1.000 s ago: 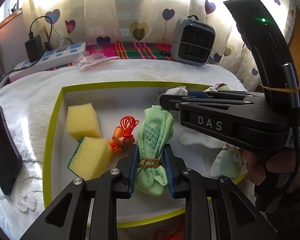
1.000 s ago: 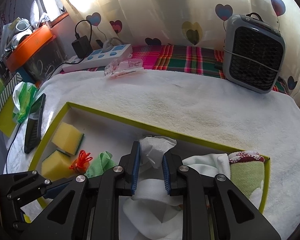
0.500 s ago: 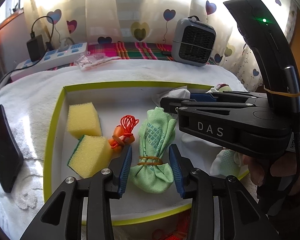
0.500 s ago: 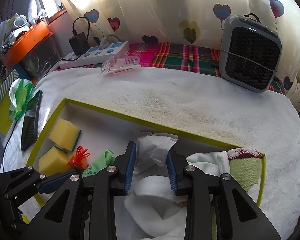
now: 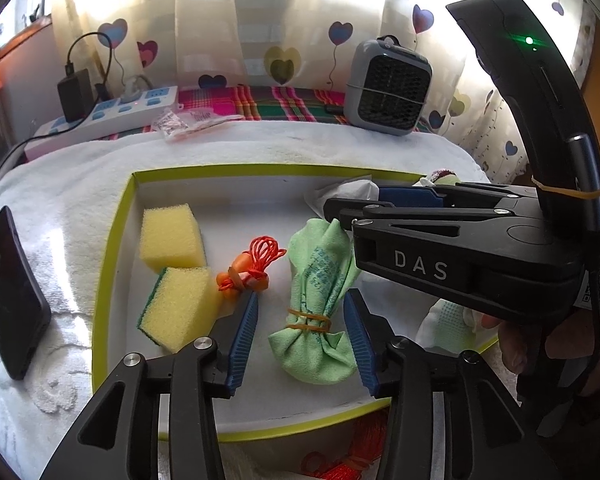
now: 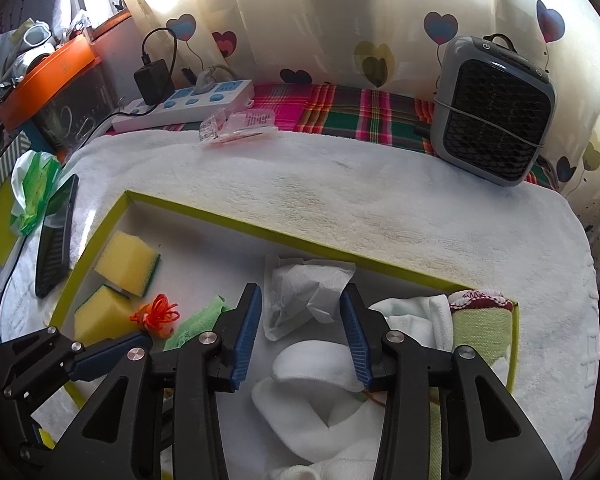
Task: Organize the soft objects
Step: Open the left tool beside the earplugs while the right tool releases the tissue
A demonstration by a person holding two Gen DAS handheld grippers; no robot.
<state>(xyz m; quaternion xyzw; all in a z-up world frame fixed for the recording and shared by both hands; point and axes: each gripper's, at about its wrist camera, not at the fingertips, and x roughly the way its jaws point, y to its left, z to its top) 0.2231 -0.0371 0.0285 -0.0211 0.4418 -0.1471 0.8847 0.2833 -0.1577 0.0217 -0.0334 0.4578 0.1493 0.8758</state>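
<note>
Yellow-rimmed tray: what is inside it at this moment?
Inside the tray: two yellow sponges, an orange cord bundle, a banded green cloth, crumpled tissue and white cloths. The right gripper hides part of the far side.

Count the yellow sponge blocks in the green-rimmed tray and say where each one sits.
2. One yellow sponge block sits near the tray's far left corner; the other, green-backed yellow sponge block, lies just in front of it, beside the orange cord bundle. More could be hidden under the white cloths.

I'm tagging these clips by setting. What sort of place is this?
Probably a room in a home: heart-print curtains over a bright window, a small grey fan on a plaid cloth, and a power strip.
</note>
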